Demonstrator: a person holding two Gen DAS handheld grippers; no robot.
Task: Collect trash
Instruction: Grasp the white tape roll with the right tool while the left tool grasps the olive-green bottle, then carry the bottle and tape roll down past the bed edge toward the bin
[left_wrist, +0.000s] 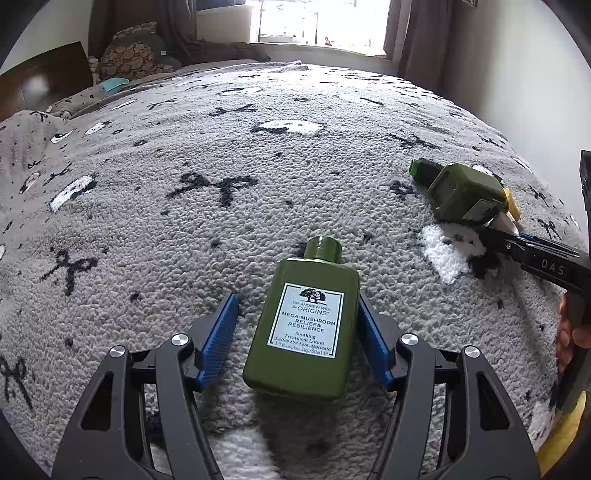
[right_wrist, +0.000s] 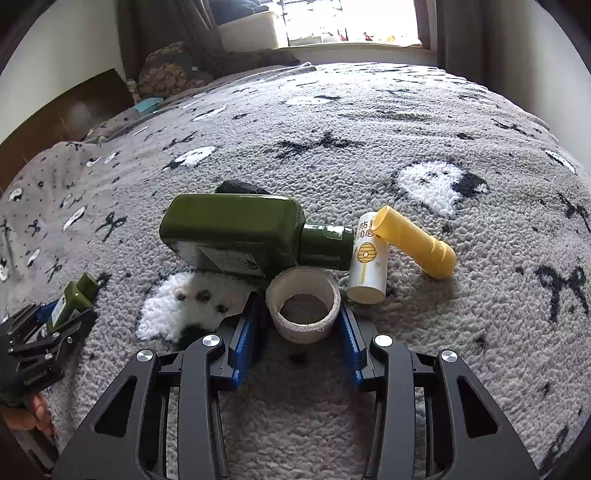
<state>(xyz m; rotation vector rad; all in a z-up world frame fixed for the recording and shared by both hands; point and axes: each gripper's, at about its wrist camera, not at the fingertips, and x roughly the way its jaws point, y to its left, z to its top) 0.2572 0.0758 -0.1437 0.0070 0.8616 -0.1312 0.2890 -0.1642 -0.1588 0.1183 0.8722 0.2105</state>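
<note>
A bed (left_wrist: 192, 155) under a grey fleece blanket (right_wrist: 369, 122) with black bows and white shapes carries all the trash. A large green bottle (right_wrist: 236, 230) lies on its side by a yellow tube (right_wrist: 417, 240) and a white tube (right_wrist: 367, 266). The small green lotion bottle (left_wrist: 304, 328) lies label up between the left hand-held gripper (left_wrist: 297, 332)'s blue pads, a gap on one side, so released. The right hand-held gripper (right_wrist: 303, 321) brackets a tape roll (right_wrist: 303, 304); whether it clenches, I cannot tell.
</note>
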